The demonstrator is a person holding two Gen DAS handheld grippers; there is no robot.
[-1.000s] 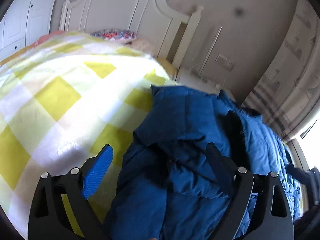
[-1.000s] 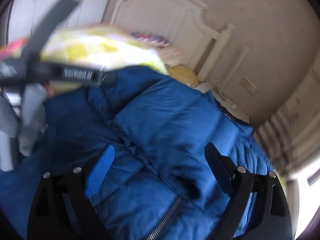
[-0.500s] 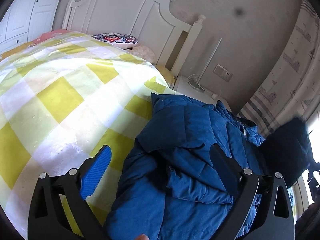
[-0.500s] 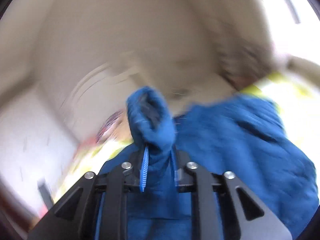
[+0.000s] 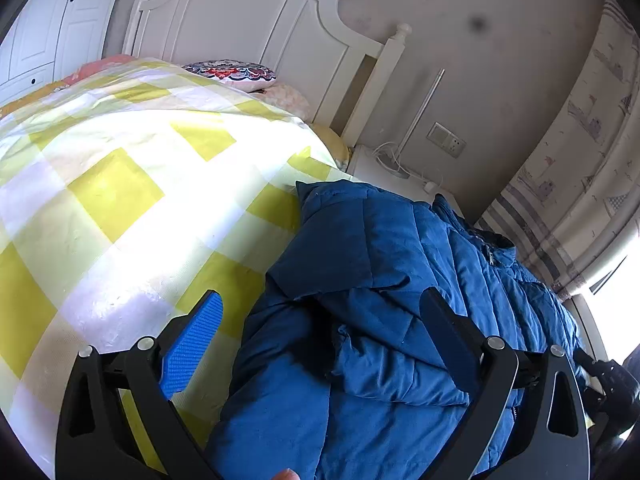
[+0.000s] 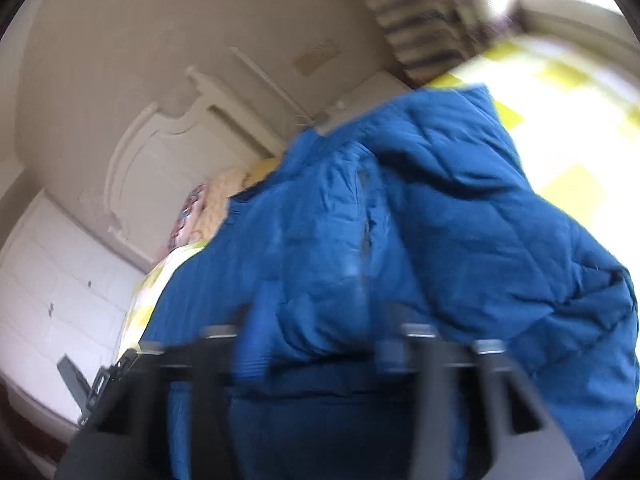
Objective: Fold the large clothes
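Observation:
A large blue puffer jacket (image 5: 400, 240) lies crumpled on the yellow-and-white checked bedspread (image 5: 120, 200). My left gripper (image 5: 320, 296) hovers open just above the jacket's near folds, blue pad on the left, nothing between its fingers. In the blurred right wrist view, the right gripper (image 6: 316, 332) has a bunched fold of the jacket (image 6: 460, 220) between its fingers, and its jaws are closing on it. The rest of the jacket hangs and spreads beyond that grip.
A white headboard (image 5: 260, 20) and a patterned pillow (image 5: 230, 70) stand at the far end of the bed. A white nightstand (image 5: 384, 172) with cables sits beside it, with a curtain (image 5: 580, 140) to the right and white wardrobe doors (image 5: 48, 20) to the left.
The right gripper went from wide open over the jacket to closed on a fold of it, and swung round sharply with it. The left gripper stayed open and nearly still.

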